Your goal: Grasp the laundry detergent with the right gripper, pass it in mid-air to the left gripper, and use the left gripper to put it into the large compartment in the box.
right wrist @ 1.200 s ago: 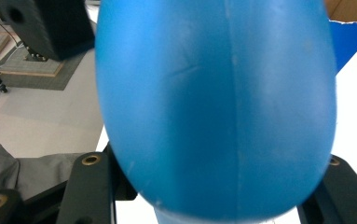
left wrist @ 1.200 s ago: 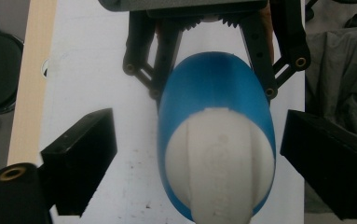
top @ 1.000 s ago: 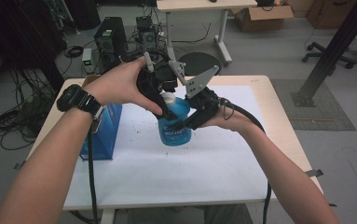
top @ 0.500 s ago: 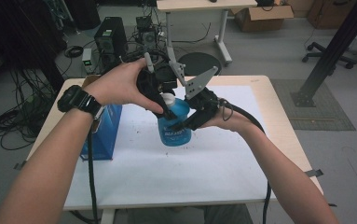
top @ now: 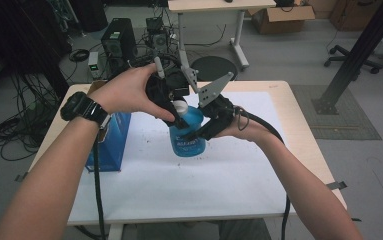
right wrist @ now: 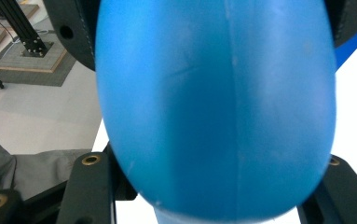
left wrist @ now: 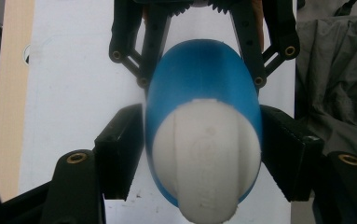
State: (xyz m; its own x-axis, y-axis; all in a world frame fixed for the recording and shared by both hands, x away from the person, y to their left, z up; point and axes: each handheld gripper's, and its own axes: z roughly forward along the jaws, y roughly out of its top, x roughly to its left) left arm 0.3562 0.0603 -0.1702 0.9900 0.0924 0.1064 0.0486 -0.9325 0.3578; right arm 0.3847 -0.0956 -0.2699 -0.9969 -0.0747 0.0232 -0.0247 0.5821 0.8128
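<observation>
Held above the white tabletop (top: 144, 190), the smooth, probably slippery blue plastic bottle (top: 188, 135) sits body-clamped in the right gripper (top: 195, 134), while the left gripper's (left wrist: 199, 154) just-closing fingers (left wrist: 120, 154) pinch its ribbed white cap (left wrist: 206, 158), the surest hold.

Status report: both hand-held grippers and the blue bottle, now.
Right hand-held gripper clamped on blue bottle body. Left hand-held gripper jaws just closing around white cap. Bottle held above table. Blue box off to the side, not obstructing.

Even indoor light; close gripper views blur softly.
</observation>
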